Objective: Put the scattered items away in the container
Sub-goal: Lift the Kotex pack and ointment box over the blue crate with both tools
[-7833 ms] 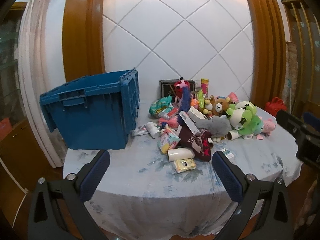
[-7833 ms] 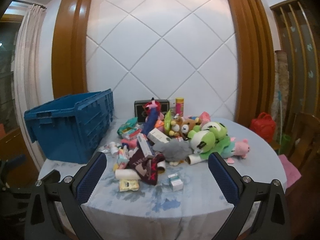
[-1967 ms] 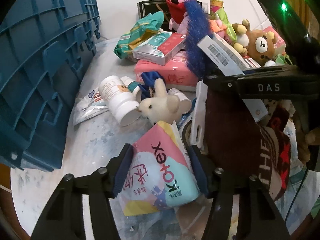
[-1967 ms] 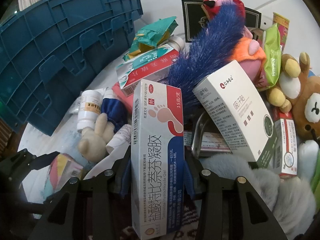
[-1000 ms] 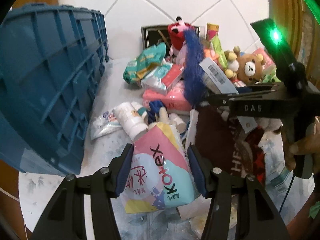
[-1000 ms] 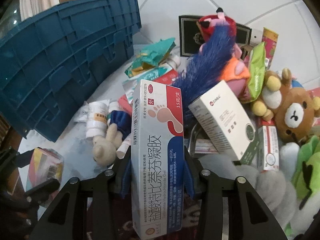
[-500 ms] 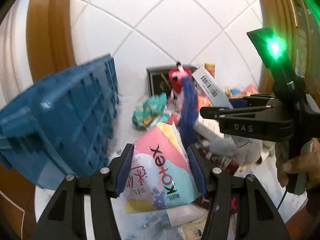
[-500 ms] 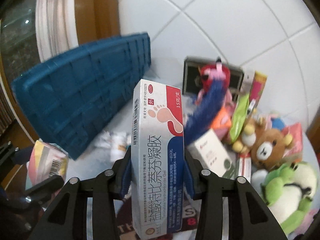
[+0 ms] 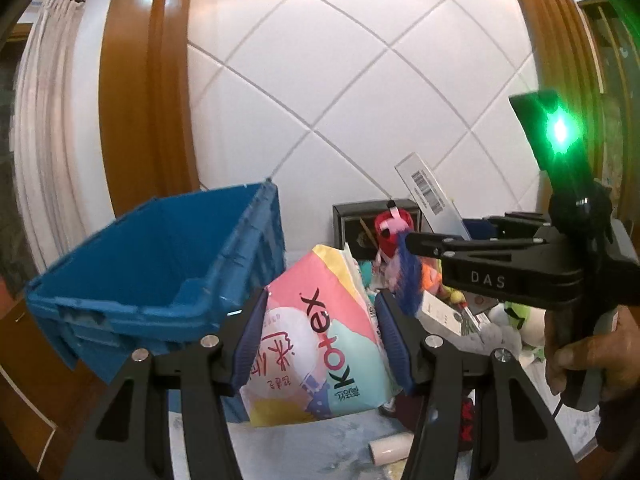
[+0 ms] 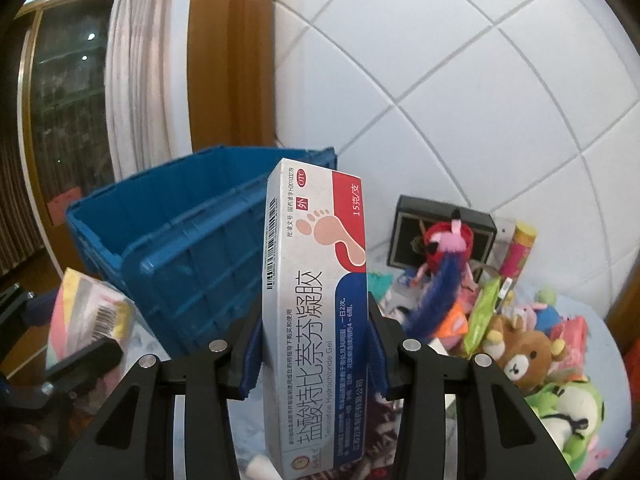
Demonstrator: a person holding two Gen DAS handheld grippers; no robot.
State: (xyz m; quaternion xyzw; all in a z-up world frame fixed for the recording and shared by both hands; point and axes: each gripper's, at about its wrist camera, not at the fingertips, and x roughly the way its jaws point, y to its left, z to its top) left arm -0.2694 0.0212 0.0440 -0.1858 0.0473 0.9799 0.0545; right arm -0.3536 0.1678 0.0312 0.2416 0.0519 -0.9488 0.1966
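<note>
My left gripper (image 9: 320, 336) is shut on a pink and teal Kotex pack (image 9: 316, 344), held in the air just right of the blue crate (image 9: 160, 256), whose open inside shows. My right gripper (image 10: 314, 356) is shut on a long white, red and blue foot-gel box (image 10: 316, 300), held upright above the table, with the crate (image 10: 192, 240) behind and to its left. The right gripper also shows in the left wrist view (image 9: 460, 248), and the Kotex pack shows at the left of the right wrist view (image 10: 88, 312).
The pile on the table holds a red and blue plush (image 10: 444, 272), a brown bear (image 10: 520, 356), a green frog plush (image 10: 568, 408), a black box (image 10: 440, 228) and packets. A white roll (image 9: 388, 450) lies on the cloth. A padded white wall stands behind.
Both grippers have risen with their loads from the pile to above the crate's rim. The crate's open inside has come into view.
</note>
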